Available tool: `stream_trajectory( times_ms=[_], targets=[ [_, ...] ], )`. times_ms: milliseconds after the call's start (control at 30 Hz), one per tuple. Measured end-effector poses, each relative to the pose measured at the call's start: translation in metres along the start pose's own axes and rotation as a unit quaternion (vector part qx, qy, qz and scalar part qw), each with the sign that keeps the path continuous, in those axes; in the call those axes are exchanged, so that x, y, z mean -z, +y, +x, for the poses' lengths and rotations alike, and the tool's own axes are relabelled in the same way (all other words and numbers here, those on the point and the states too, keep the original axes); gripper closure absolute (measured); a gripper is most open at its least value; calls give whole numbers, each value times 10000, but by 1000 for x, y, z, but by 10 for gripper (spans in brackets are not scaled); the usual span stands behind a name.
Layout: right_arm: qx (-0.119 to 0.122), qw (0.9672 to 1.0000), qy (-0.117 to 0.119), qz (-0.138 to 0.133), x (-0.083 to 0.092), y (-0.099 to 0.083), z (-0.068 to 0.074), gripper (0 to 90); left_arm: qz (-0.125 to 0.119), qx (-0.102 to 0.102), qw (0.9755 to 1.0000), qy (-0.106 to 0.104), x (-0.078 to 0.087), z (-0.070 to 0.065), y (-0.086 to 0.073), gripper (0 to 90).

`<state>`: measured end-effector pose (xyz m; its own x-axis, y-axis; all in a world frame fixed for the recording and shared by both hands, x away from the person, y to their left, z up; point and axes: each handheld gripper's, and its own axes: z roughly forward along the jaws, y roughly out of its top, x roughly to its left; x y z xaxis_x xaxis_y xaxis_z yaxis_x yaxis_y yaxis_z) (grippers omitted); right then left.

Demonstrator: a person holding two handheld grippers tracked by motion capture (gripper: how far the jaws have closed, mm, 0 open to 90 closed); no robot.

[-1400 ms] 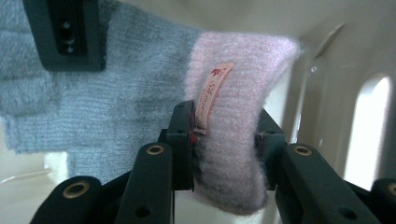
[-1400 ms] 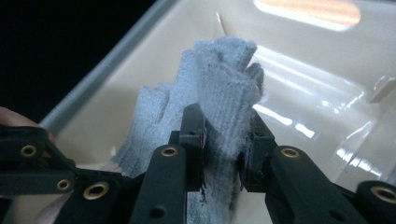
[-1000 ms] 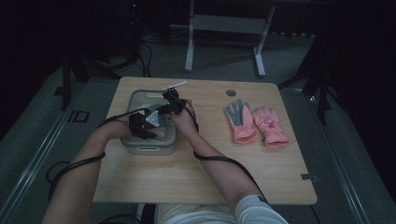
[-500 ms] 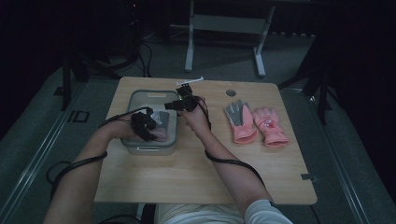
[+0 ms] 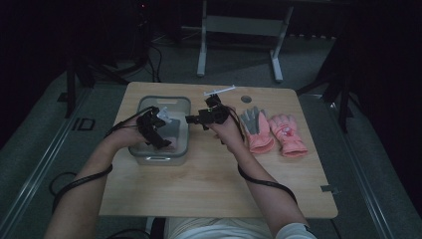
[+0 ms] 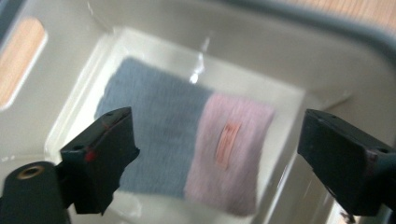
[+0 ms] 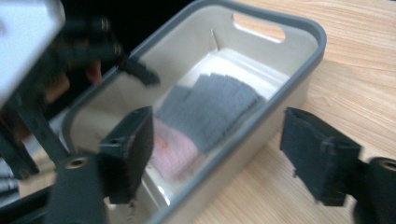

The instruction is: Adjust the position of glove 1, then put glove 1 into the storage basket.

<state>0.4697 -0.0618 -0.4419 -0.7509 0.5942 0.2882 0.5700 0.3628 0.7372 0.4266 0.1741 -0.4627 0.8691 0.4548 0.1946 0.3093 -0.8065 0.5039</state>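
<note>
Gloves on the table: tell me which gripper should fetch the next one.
Right. The right gripper, jaws open and empty, is beside the pink gloves on the table. The left gripper hangs over the bin, farther off.

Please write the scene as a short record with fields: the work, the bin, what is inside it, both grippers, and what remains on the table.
work: putting gloves into a bin
bin: grey-rimmed, with handle slots, on the left part of the wooden table
inside: one folded grey and pink glove, lying flat on the bottom
left gripper: over the bin, jaws just opened, nothing between them
right gripper: beside the bin's right wall, jaws just opened, empty
remaining: two gloves on the right, one grey-palmed, one pink, side by side
</note>
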Motion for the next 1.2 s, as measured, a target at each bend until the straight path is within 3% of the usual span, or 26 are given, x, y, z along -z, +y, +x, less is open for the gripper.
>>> stream_trajectory(
  times_ms=[67,200,333,433,533,700,767,900,1000,1200],
  targets=[
    [198,9998,-27,61,5,-6,0,221,-119,91,9999,-67,3,-3,4,41],
    [119,9998,119,67,16,-18,-9,213,-366,77,9993,-7,9,-13,12,12],
    [161,9999,10,31,28,-27,-18,205,-451,7,9989,120,9,-25,23,12],
    [274,9995,-145,-27,38,-33,-24,193,-600,62,9982,-20,10,-31,31,12],
    [273,9994,-195,-74,49,-38,-32,171,-694,-33,9976,-47,10,-39,40,13],
    [13,9998,-184,14,65,-45,-45,161,-834,-126,9964,-125,9,-52,54,14],
    [32,9997,-253,6,71,-48,-47,137,-847,-160,9961,-164,8,-56,58,13],
    [-45,9994,-306,-180,84,-53,-52,137,-941,-127,9950,-294,6,-67,64,14],
    [168,9986,-452,-214,93,-57,-55,200,-1000,-231,9938,-435,4,-79,70,14],
    [210,9953,-932,-184,106,-66,-73,394,-1159,-325,9908,-622,-4,-101,79,14]
  ],
)
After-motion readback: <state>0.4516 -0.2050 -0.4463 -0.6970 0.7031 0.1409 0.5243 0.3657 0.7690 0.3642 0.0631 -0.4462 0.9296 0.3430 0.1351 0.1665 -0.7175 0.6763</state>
